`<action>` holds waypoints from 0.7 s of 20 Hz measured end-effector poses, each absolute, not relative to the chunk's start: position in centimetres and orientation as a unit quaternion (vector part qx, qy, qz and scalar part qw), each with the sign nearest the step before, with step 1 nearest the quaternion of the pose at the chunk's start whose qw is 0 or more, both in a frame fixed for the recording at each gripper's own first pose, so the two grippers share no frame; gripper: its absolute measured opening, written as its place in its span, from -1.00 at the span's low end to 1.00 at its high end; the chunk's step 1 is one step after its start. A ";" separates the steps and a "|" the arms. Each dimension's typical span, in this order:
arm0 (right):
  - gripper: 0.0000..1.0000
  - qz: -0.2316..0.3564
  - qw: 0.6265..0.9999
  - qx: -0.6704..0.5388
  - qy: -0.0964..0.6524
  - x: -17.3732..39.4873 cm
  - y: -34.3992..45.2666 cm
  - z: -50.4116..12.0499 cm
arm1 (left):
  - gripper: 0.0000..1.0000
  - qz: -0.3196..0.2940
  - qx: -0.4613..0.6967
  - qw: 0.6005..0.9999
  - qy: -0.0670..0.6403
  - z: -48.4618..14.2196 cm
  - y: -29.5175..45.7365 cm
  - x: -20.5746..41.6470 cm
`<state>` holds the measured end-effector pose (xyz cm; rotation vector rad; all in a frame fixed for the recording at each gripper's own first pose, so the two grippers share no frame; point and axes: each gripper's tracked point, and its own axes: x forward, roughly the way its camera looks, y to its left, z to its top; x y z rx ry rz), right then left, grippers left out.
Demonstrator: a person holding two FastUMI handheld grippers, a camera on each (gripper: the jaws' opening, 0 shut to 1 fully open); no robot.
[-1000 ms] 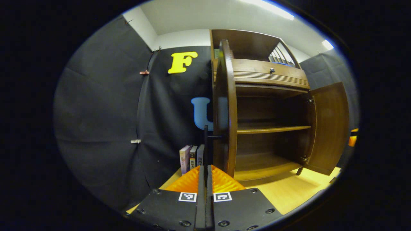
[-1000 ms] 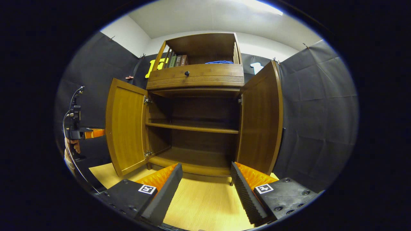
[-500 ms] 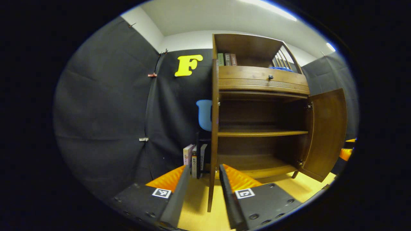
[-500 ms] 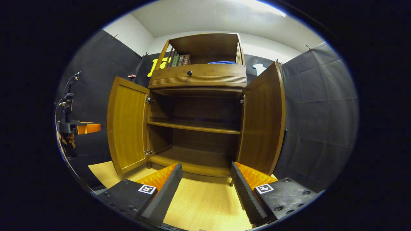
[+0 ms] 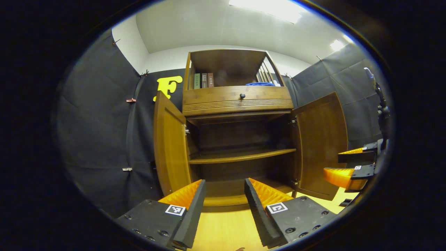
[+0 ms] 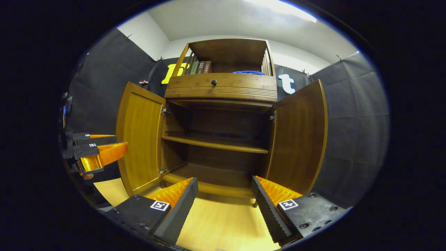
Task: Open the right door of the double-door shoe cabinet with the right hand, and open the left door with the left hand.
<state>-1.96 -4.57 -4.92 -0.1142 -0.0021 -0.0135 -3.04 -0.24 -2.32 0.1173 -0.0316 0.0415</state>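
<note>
The shoe cabinet [image 6: 219, 115] stands ahead on the wooden floor [image 6: 223, 226] with its left door [image 6: 141, 134] and right door [image 6: 299, 134] both swung wide, so the task looks done; the left gripper [image 5: 223, 204] and right gripper [image 6: 224, 202], both spread and empty, need only back away.

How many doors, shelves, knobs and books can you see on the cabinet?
Open doors: 2, left door and right door
Inner shelves: 1
Drawer knobs: 1
Upright books on top: 3
Total: 7
</note>
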 end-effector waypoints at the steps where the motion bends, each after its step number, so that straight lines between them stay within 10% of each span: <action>1: 0.95 -0.005 0.998 -0.059 -0.008 -2.1 -4.1 -4.2 | 0.52 0.016 0.056 0.998 -0.018 -2.0 -0.6 -2.9; 14: 0.94 0.026 0.998 -0.057 -0.027 -3.2 -2.1 -2.3 | 0.41 0.015 0.035 0.999 -0.022 -1.5 -0.8 -2.4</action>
